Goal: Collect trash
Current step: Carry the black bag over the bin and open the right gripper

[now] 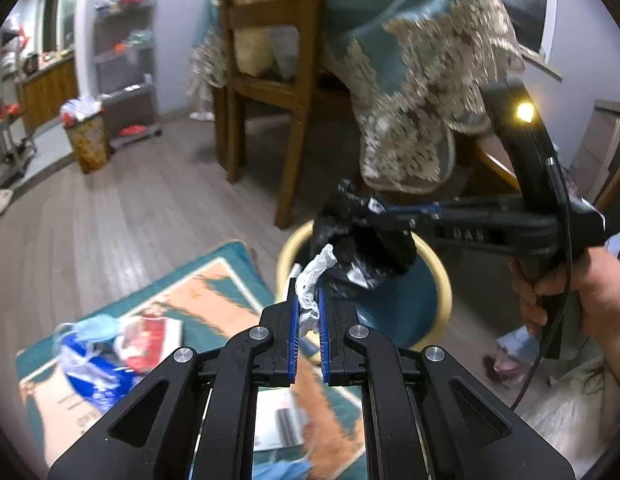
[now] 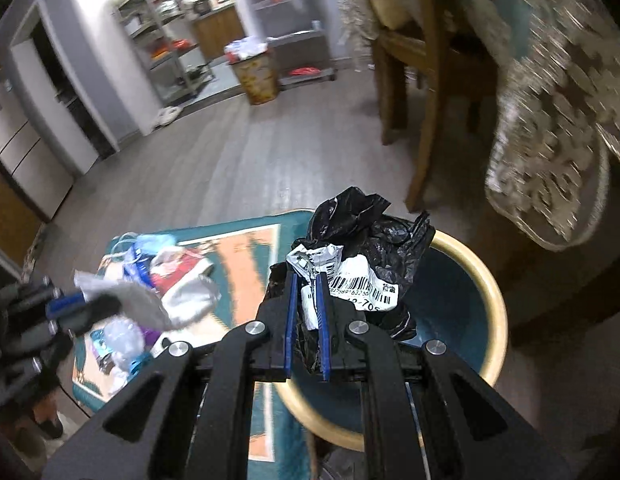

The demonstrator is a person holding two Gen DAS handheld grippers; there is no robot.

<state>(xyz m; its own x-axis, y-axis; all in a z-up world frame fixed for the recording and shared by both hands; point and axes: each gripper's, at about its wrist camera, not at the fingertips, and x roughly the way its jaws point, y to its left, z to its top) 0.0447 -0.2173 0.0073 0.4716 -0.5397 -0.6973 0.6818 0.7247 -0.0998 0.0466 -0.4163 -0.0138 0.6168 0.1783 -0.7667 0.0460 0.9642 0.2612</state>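
A crumpled black plastic bag with a white barcode label (image 2: 362,264) is clamped in the right hand-held gripper (image 2: 307,280) and held above the round teal bin with a cream rim (image 2: 492,280). A scrap of white crinkled tissue (image 1: 312,292) is pinched in the left hand-held gripper (image 1: 307,308), just beside the same bin. More loose trash, blue and white bags and a red packet (image 1: 109,344), is seen lying on the teal and orange rug (image 1: 213,276) on the grey wood floor (image 1: 149,200).

both wrist views downward, sharing bin (image 1: 438,280) closely
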